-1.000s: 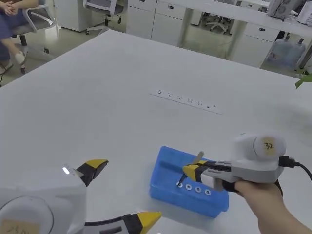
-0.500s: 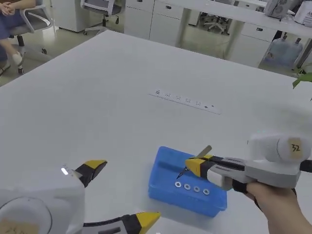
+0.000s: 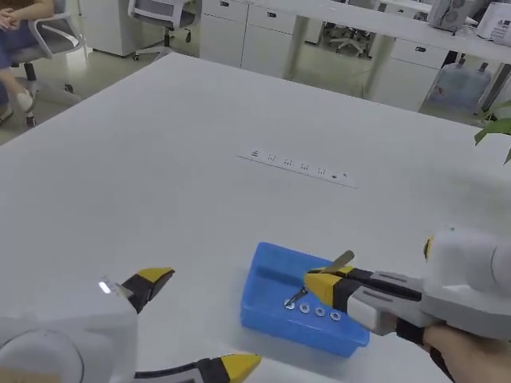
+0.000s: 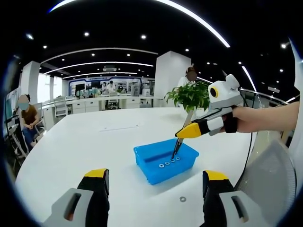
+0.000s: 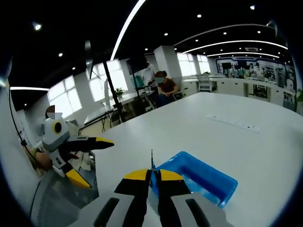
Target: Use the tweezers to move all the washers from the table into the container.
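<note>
Your R gripper (image 3: 322,284) has pulled back to the right over the last sec. Its body now sits closer to the head view's right edge, w/ your hand (image 3: 463,359) lower. The tweezers (image 3: 342,259) tip lifted off the washers (image 3: 306,307) approx. half a sec ago and is back down now, by the leftmost one in the container (image 3: 267,275).

The container (image 3: 267,275) is sitting on the near part of the counter (image 3: 200,159), with a row of washers (image 3: 311,309) lying inside along its near wall. The tweezers (image 3: 297,297) are reaching in from the right, clamped in the right gripper (image 3: 319,285), pointing down toward that row. The left gripper (image 3: 215,317) is hovering to the container's near left, and one washer (image 4: 182,199) is lying on the counter between them.
</note>
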A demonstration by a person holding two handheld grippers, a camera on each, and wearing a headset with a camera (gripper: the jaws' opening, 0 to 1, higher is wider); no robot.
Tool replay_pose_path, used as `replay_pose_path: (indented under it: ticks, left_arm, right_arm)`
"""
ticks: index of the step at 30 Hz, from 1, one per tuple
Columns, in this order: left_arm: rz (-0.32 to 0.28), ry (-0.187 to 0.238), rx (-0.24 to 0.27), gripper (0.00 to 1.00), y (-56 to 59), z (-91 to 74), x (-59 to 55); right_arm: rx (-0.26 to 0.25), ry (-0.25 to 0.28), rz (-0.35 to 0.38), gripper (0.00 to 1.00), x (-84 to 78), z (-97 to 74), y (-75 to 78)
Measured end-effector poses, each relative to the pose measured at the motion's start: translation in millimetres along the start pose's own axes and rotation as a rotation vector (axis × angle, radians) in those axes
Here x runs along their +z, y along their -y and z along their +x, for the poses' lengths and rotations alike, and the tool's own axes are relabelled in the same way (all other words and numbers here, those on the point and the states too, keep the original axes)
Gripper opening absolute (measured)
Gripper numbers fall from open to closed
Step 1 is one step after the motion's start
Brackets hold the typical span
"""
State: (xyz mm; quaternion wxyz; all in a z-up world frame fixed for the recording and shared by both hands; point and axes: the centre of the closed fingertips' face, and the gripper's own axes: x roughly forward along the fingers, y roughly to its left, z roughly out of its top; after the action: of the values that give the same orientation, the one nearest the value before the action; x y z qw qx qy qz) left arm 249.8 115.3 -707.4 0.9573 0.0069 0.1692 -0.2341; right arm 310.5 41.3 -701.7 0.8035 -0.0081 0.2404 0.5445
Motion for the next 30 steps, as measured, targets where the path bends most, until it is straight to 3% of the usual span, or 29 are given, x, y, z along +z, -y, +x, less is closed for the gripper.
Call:
replay_pose_path:
  ticks: [14, 22, 30]
  left_arm:
    - [0.001, -0.009, -0.007, 0.82, 1.1, 0.7, -2.1]
    - [0.003, -0.01, -0.01, 0.82, 1.2, 0.9, -2.1]
    - [0.0, -0.007, -0.005, 0.82, 0.1, 0.8, -1.7]
  right_arm:
    - [0.06, -0.11, 0.037, 0.03, -55.4, 12.3, -28.6]
    - [0.093, -0.168, 0.014, 0.03, -73.4, 19.5, -39.9]
    - [0.127, -0.204, -0.023, 0.03, -80.5, 21.8, -50.0]
